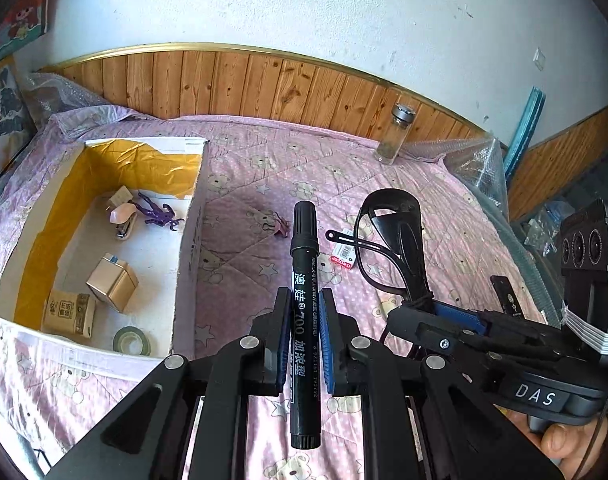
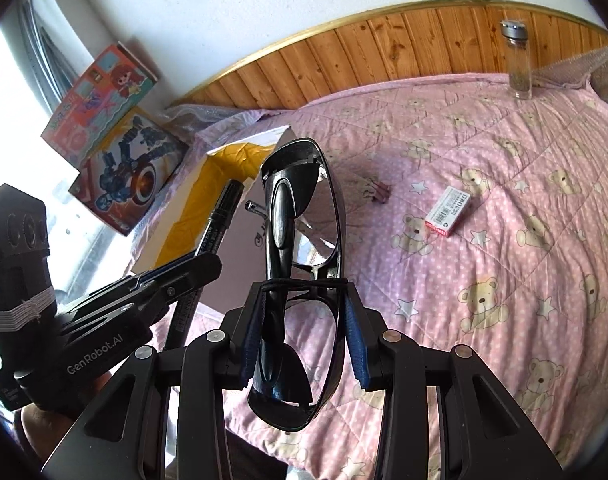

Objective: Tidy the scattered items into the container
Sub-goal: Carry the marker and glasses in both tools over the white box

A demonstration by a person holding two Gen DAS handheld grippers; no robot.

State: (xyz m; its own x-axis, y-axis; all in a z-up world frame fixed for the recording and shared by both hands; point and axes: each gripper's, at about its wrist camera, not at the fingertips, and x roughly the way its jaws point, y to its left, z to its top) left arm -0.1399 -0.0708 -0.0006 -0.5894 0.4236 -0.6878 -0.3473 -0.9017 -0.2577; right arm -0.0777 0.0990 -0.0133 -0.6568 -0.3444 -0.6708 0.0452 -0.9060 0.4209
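Jaws clamp marker [image 1: 304, 304]; right's clamp glasses [image 2: 304, 280].

A pink quilt [image 2: 503, 208] printed with bears covers the bed, wooden panelling [image 1: 240, 80] runs along its far edge below a white wall [image 1: 304, 4], a lidded glass jar [image 1: 395, 134] stands upright near the far right corner, and two colourful toy boxes [image 2: 116, 128] lean at the left edge.

bed w/ pink quilt [image 2: 503, 152] | on it: box [image 1: 184, 280], eraser [image 2: 447, 211], jar [image 1: 395, 136], purple toy [image 1: 278, 226]
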